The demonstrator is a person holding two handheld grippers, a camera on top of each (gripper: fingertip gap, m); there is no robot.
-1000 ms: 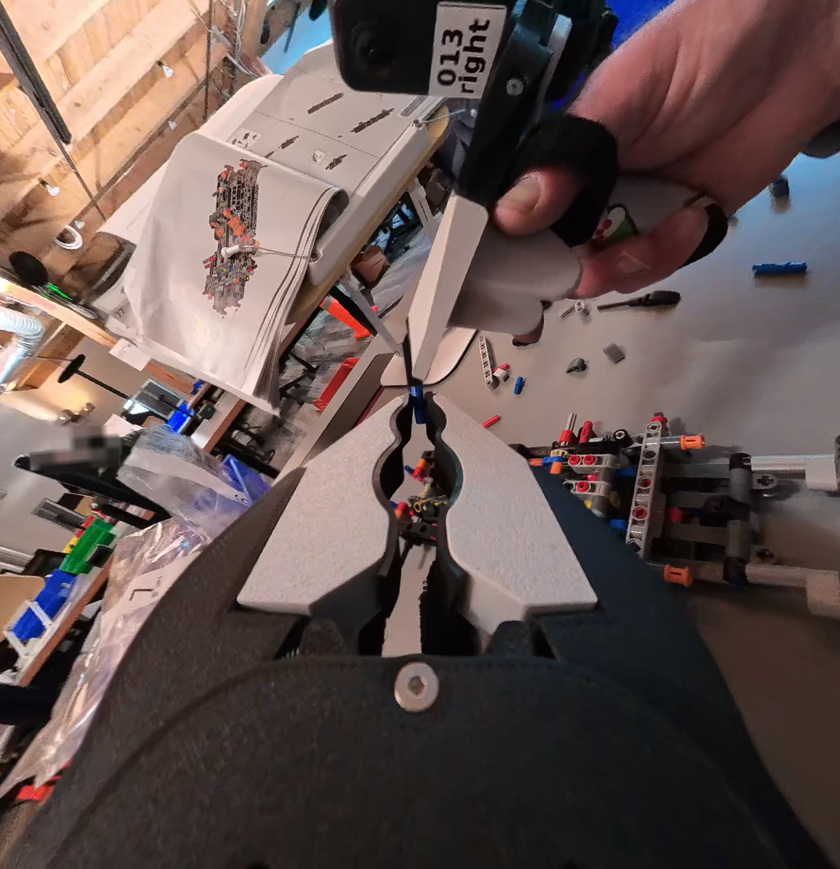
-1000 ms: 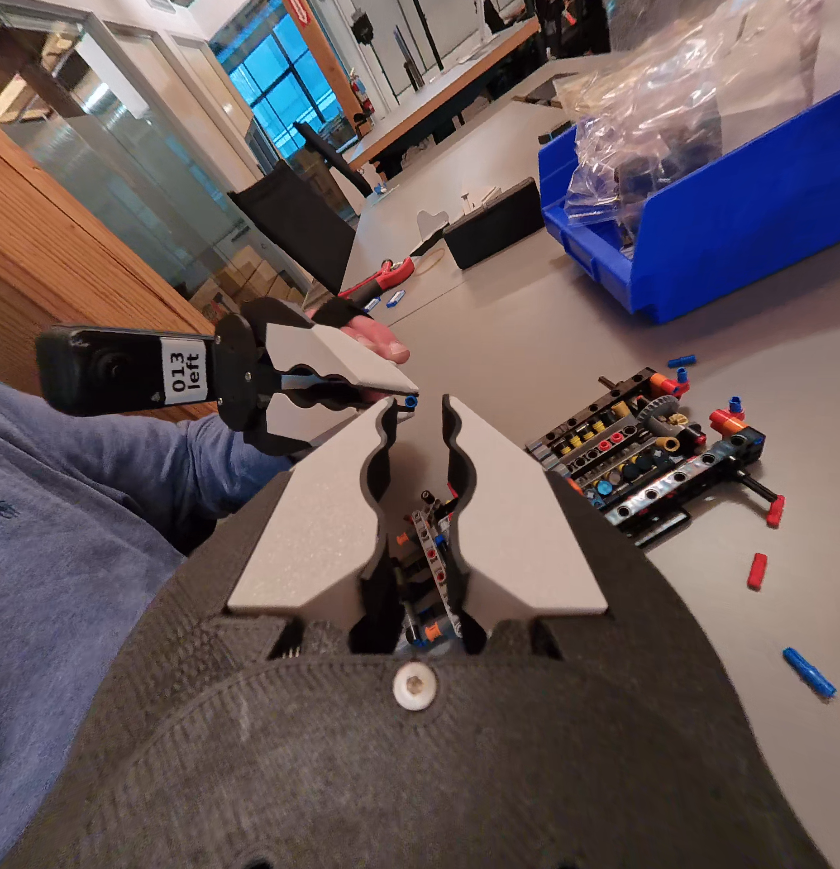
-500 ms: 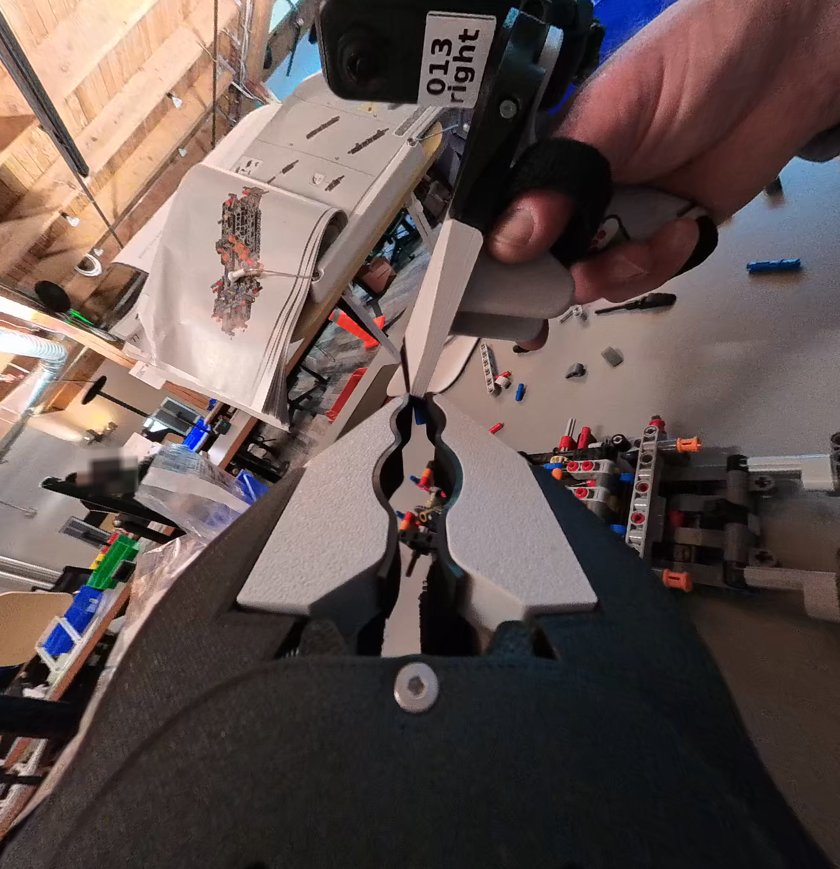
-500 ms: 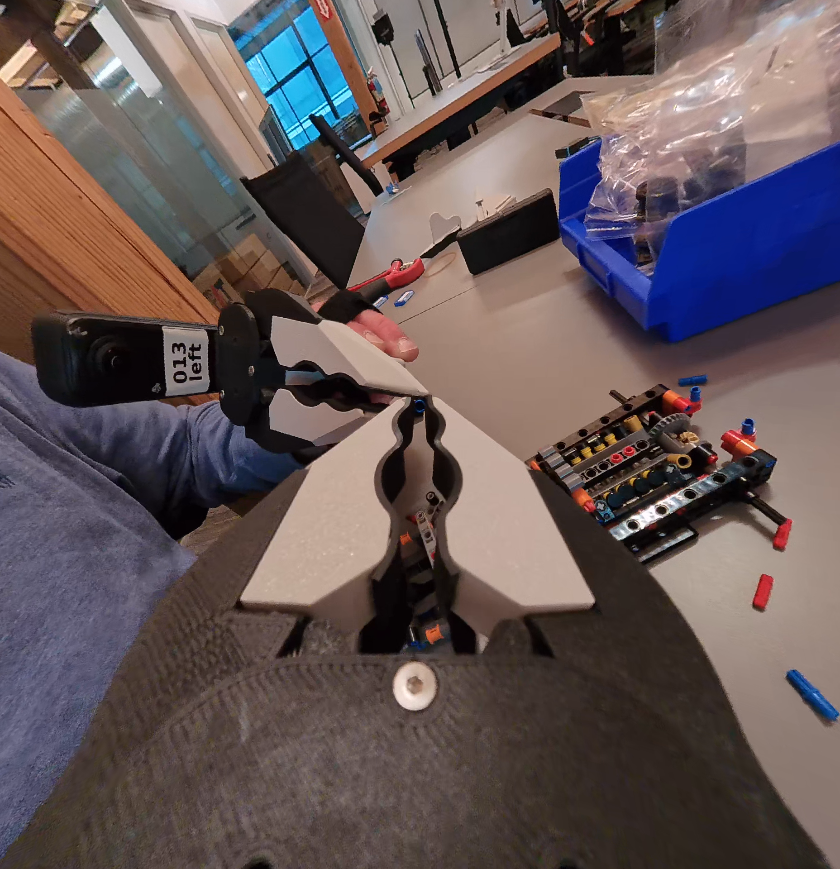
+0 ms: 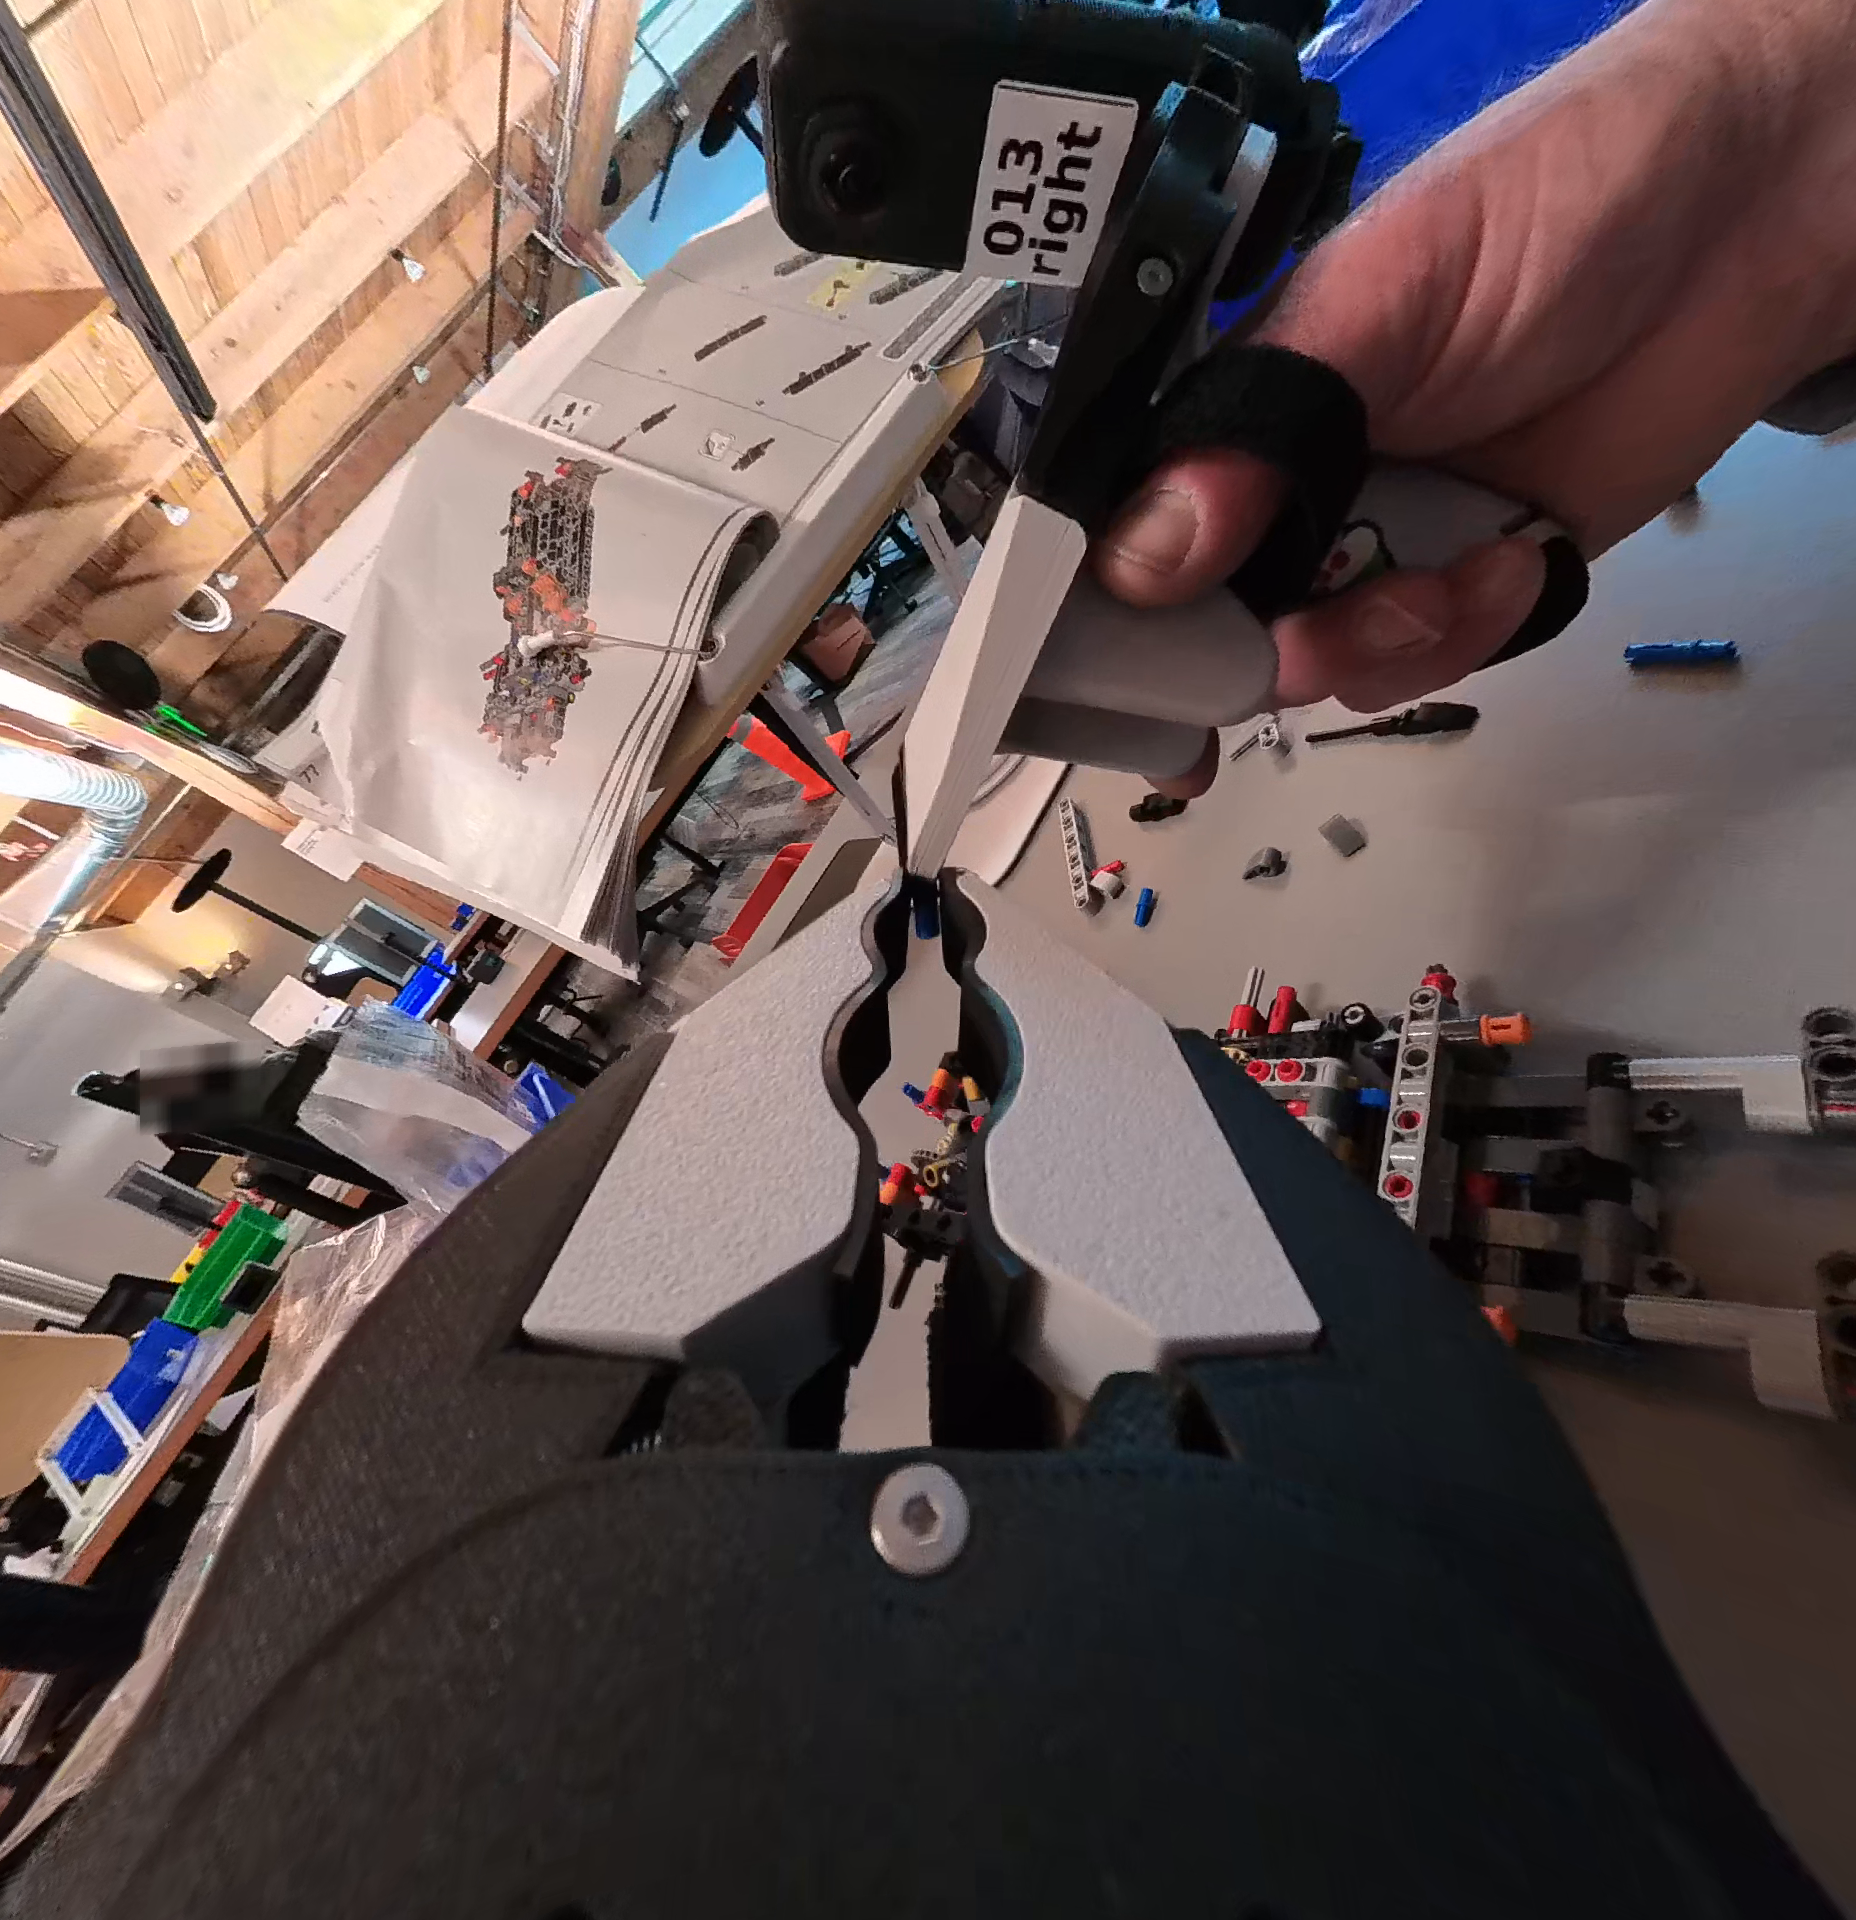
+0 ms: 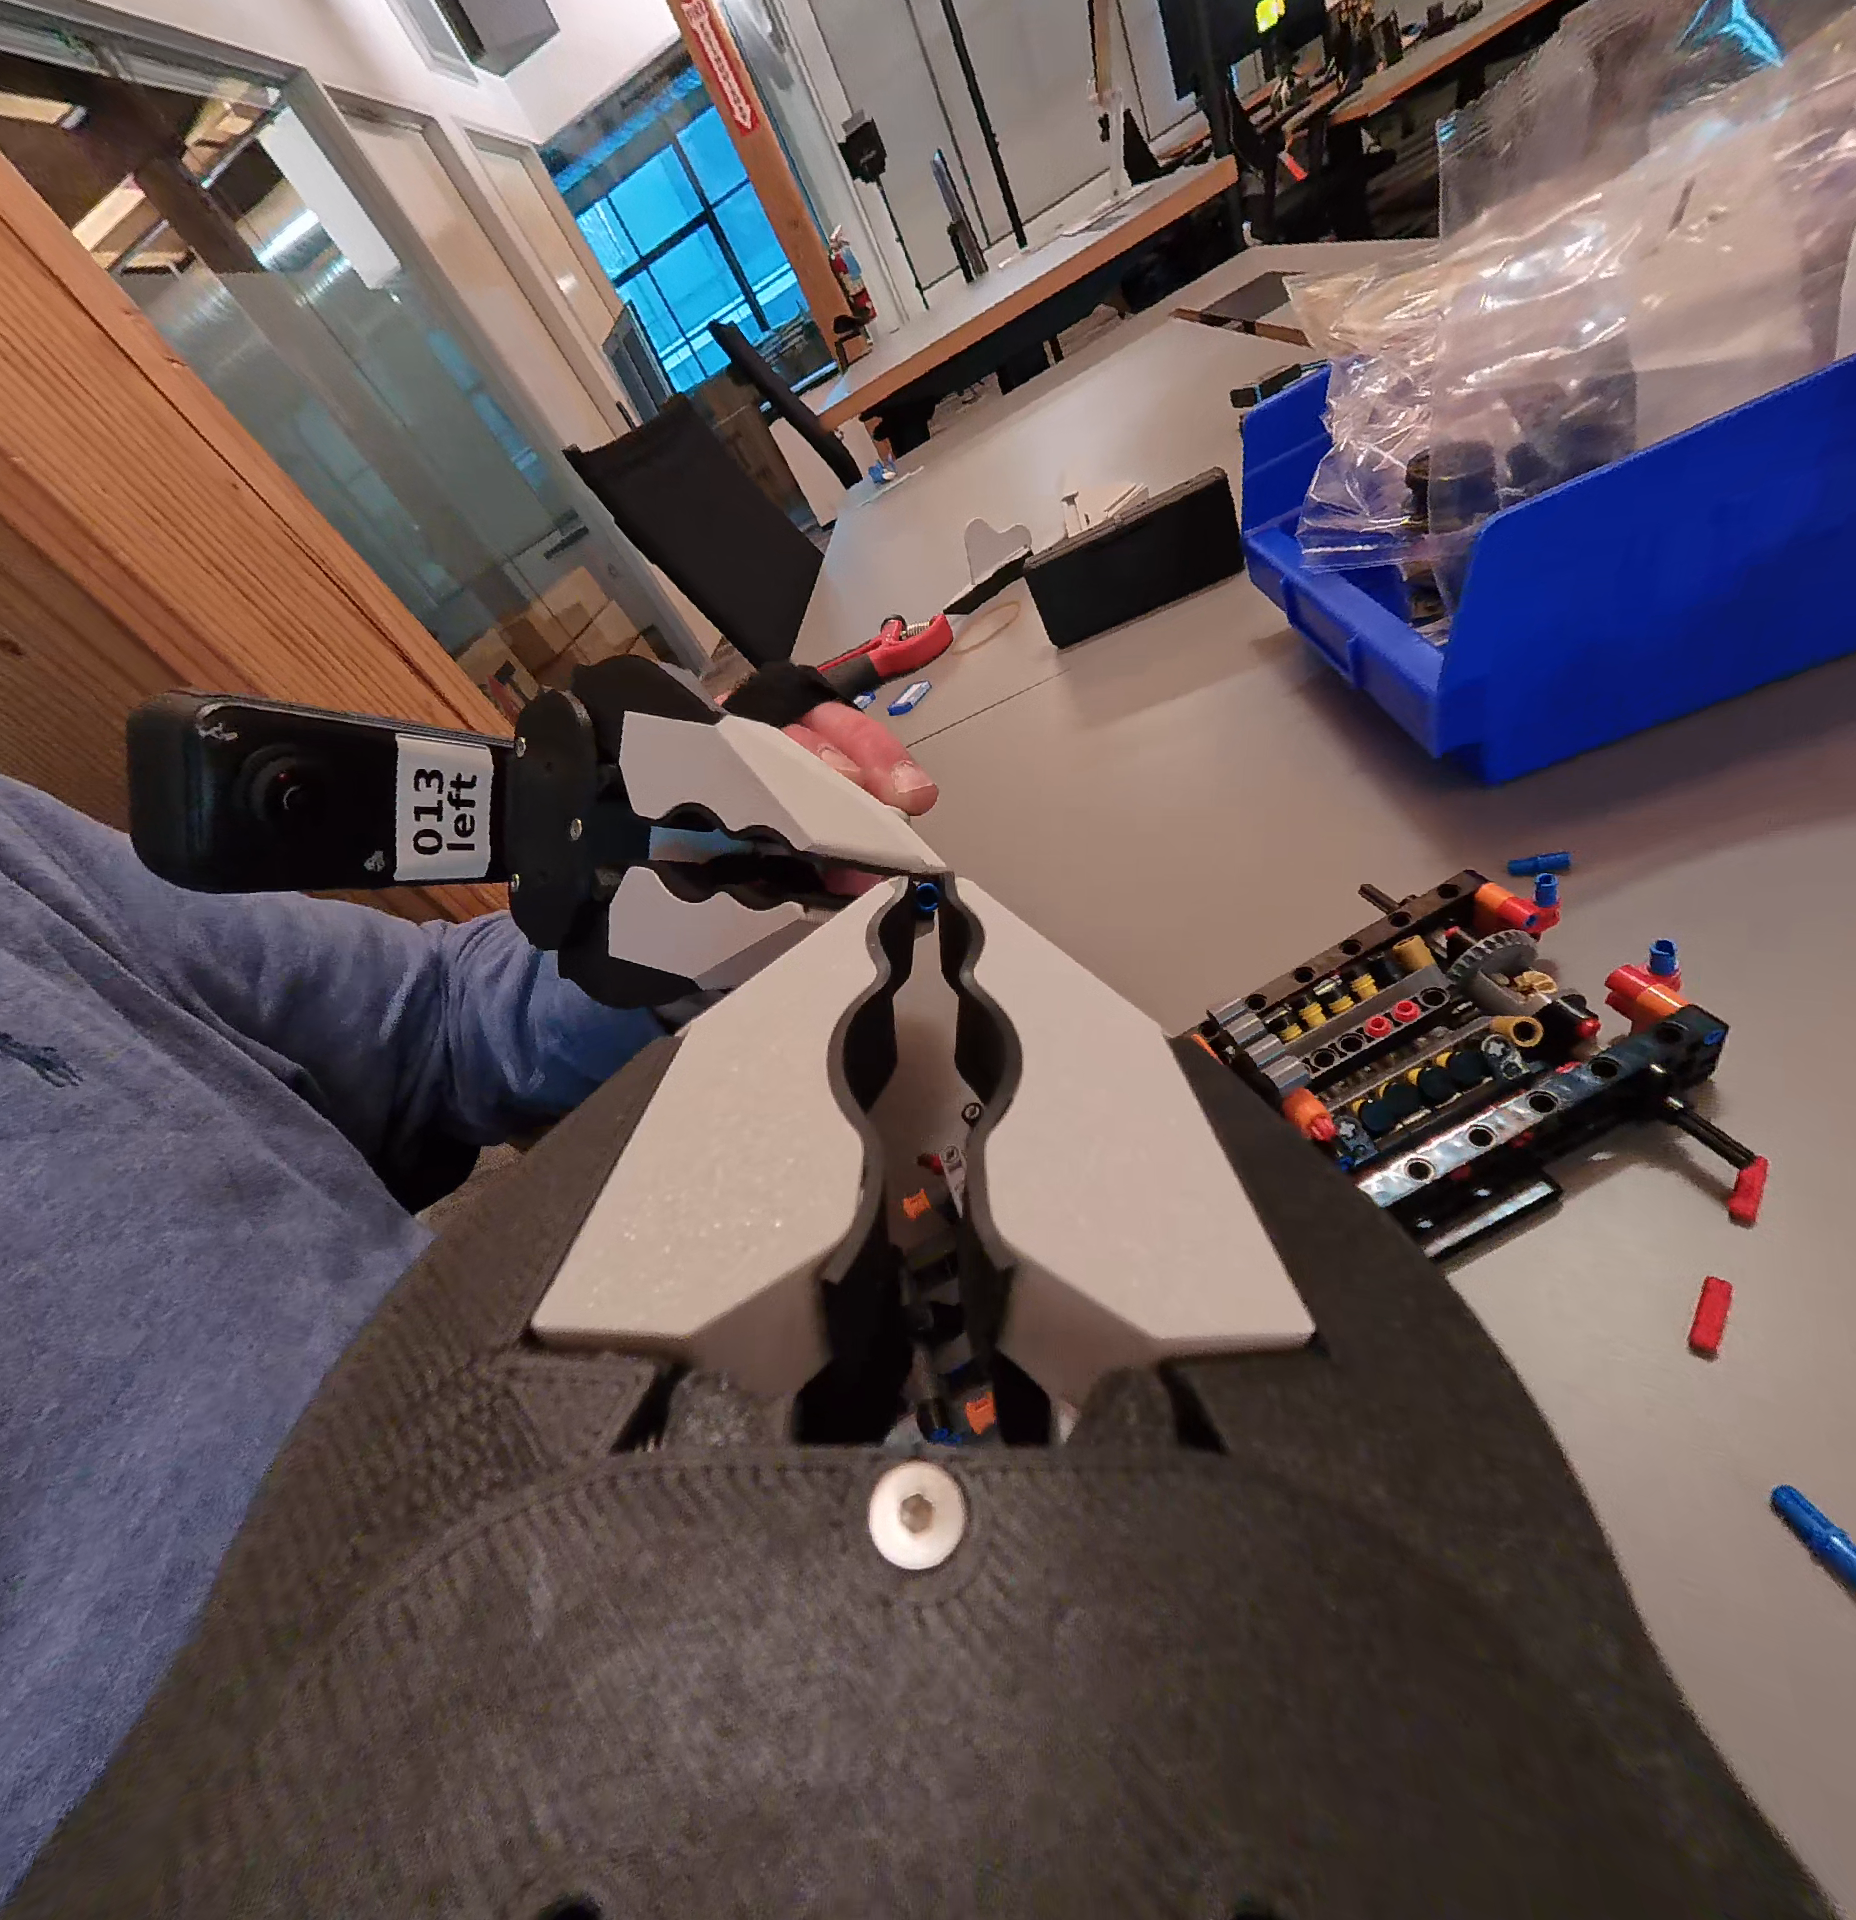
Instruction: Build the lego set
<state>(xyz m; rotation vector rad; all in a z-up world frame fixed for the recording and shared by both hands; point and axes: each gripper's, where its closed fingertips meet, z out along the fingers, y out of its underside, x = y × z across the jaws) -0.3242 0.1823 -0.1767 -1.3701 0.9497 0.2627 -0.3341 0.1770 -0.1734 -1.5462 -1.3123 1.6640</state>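
surface (image 6: 1267,790) space around the big lego assembly (image 6: 1464,1049) is littered with loose pins, so anything you drop will vanish among lookalikes. that assembly lies flat beyond your right gripper (image 6: 929,899), with a second build (image 5: 1589,1153) beside the left gripper (image 5: 922,902), and the open instruction booklet (image 5: 550,644) stands behind both.

your two grippers meet tip to tip in the air above the assembly. both pairs of fingers look pinched together on the same small blue pin (image 5: 924,920), each holding one end. i judge this a handover, and the risk sits right there: if you release the left before the right truly grips, the pin falls. if both pull while clamped, it could twist, pop out sideways and skitter off. the pin is tiny and slick, so an off-centre pinch may squirt it free.
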